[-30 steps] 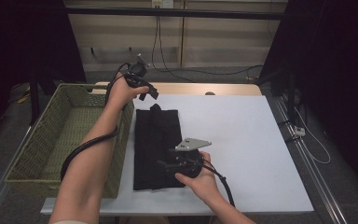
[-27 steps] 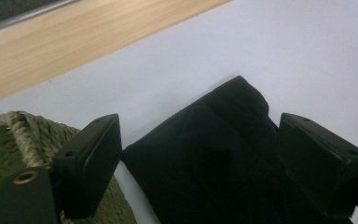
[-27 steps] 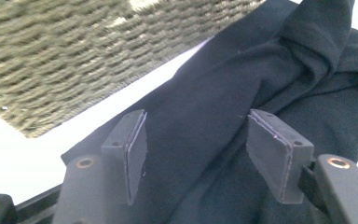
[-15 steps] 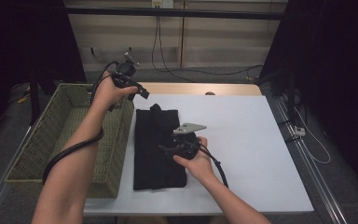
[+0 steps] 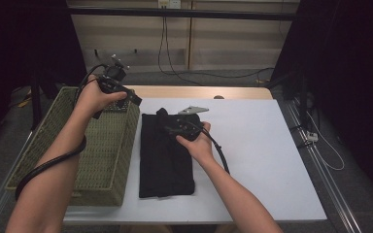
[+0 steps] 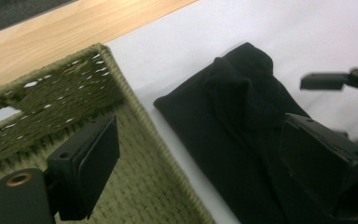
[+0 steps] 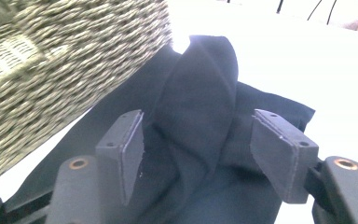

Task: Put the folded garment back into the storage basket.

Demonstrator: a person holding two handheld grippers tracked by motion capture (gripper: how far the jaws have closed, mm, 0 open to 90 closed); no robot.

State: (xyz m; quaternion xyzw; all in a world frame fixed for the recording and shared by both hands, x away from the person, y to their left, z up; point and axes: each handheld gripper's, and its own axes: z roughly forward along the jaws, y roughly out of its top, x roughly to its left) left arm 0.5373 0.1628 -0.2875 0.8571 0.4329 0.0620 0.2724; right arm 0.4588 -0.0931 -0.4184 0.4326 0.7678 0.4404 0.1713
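Now, cloth: black folded cloth (image 5: 166, 155) lies just right of the wicker basket (image 5: 104, 145).
Right gripper (image 7: 196, 140): my jaws were just closing, straddling the raised fold, not yet pinching.
Left gripper (image 6: 200, 154): released, hovering over the basket's far corner.
Tip: I'd sink deeper before squeezing.

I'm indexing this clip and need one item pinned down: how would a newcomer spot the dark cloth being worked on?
Start at the white table, then go to the green woven basket along its left side. The black folded cloth lies flat just right of that basket, a long dark rectangle. A raised fold at its far end, standing between the open jaws of the right hand-held gripper, sets it apart.
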